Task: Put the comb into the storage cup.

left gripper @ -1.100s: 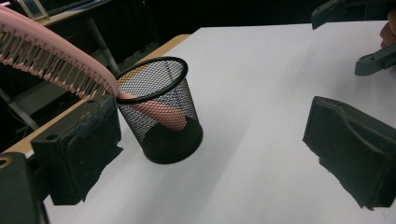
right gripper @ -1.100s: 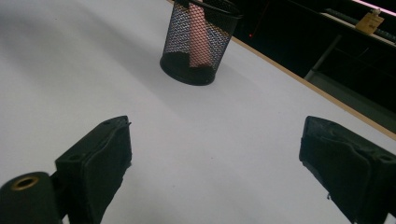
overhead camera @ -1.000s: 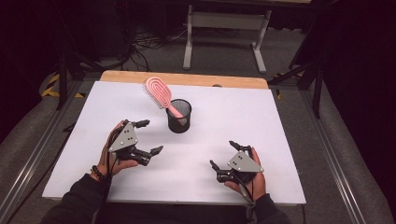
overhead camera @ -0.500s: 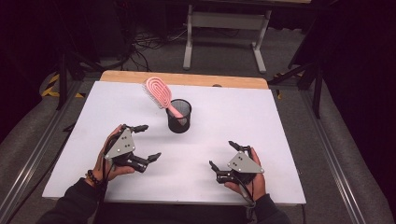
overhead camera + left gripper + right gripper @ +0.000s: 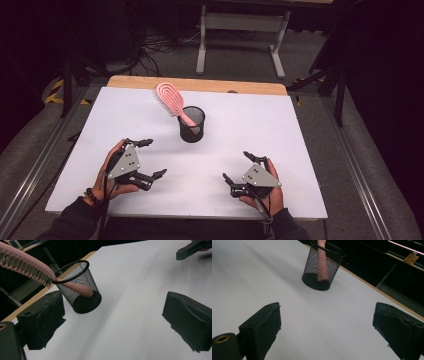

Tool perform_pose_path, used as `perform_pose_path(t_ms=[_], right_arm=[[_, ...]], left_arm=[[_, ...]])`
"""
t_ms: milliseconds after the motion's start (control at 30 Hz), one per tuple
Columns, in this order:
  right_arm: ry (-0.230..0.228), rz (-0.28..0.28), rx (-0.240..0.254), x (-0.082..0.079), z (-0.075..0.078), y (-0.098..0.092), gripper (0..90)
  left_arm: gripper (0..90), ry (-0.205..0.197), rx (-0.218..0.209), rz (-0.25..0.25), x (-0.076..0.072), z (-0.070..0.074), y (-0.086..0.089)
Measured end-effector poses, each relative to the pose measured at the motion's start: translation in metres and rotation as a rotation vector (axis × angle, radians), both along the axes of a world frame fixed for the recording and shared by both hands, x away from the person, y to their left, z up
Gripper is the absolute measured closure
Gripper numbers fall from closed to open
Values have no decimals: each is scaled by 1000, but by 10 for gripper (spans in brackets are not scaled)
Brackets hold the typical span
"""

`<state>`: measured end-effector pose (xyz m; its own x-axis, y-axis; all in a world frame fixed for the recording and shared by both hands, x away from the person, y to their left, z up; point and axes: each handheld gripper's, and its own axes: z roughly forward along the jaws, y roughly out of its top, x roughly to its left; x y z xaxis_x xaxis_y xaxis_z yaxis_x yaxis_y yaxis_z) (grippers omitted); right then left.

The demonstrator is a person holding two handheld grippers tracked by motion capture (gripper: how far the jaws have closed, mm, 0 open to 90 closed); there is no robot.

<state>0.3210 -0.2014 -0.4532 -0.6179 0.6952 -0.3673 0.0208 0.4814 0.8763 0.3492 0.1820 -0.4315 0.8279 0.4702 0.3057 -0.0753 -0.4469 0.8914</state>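
Observation:
A pink hairbrush (image 5: 171, 102) stands handle-down in a black mesh cup (image 5: 192, 124) near the middle of the white table (image 5: 280, 120), its head leaning out to the left. In the left gripper view the hairbrush (image 5: 27, 265) and cup (image 5: 81, 287) sit just beyond the jaws. The right gripper view shows the cup (image 5: 322, 266) farther off. My left gripper (image 5: 148, 158) rests open at the front left, below and left of the cup. My right gripper (image 5: 237, 165) is open at the front right. Both hold nothing.
A wooden strip (image 5: 200, 85) runs along the table's far edge. Beyond it stand a metal frame (image 5: 240, 30) and cables on the floor. The right gripper's jaw tip (image 5: 191, 248) pokes in at the top right of the left gripper view.
My left gripper has drawn back toward the table's front edge, away from the cup. The right gripper has barely moved. The hairbrush and cup are unchanged.

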Motion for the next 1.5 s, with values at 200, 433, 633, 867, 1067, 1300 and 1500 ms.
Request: perform_pose_path(t_ms=[200, 433, 633, 867, 1067, 1300, 1500], right_arm=[[-2, 1, -4, -1, 0, 1, 88], [-7, -2, 0, -2, 2, 0, 88], [-10, -4, -2, -2, 2, 0, 88], [-15, -3, -1, -3, 3, 0, 88], [-18, -1, 0, -4, 4, 0, 88], [-26, -4, 5, -5, 5, -1, 88], [-28, -5, 6, -5, 6, -1, 88]], left_arm=[[48, -6, 26, 14, -5, -5, 7], [48, 3, 24, 22, -9, -8, 15], [49, 6, 20, 24, -11, -8, 21], [51, 3, 36, 53, -11, -14, 29], [51, 6, 36, 74, -11, -19, 36], [55, 19, 13, 103, -11, -23, 46], [65, 18, 6, 139, -12, -30, 51]])
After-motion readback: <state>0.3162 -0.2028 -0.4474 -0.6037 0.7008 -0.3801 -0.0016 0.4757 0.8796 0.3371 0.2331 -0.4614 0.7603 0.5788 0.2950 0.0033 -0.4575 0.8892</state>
